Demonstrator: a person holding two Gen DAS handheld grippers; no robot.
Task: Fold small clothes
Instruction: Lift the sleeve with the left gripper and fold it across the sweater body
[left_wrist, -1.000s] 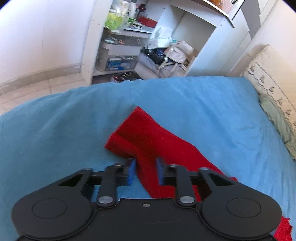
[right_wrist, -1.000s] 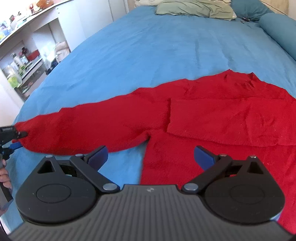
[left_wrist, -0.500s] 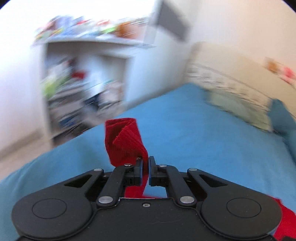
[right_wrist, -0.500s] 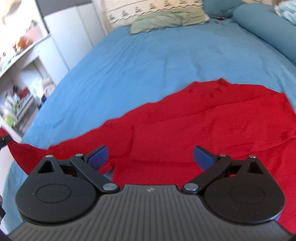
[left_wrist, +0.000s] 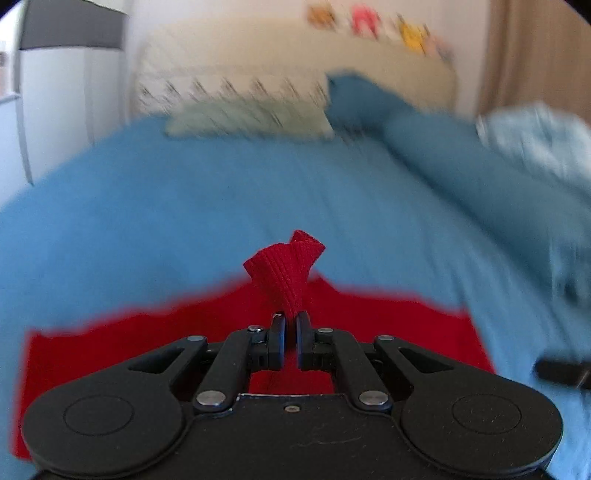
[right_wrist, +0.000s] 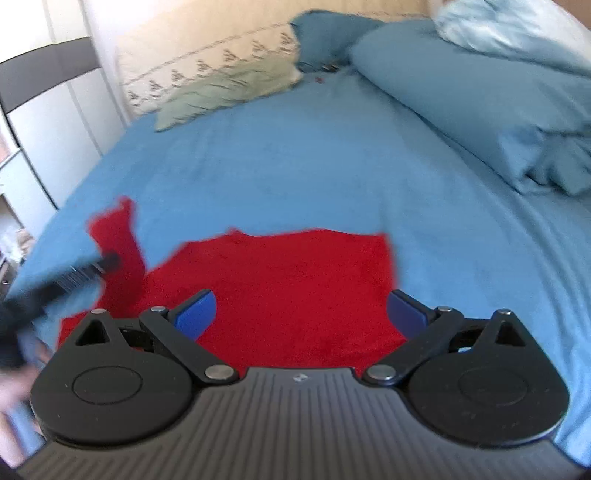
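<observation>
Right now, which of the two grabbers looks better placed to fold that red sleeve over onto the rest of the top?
Probably the left. The left gripper is shut on the sleeve cuff, lifted above the red garment. The right gripper is open, holding nothing, over the garment's body on the blue bedspread.

Left tongs clamped, right tongs spread

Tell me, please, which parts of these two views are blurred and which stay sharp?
Left wrist view: the left gripper and the pinched red sleeve cuff are sharp; bedspread and pillows smear. Right wrist view: the right gripper is crisp, the red garment soft-edged.
</observation>
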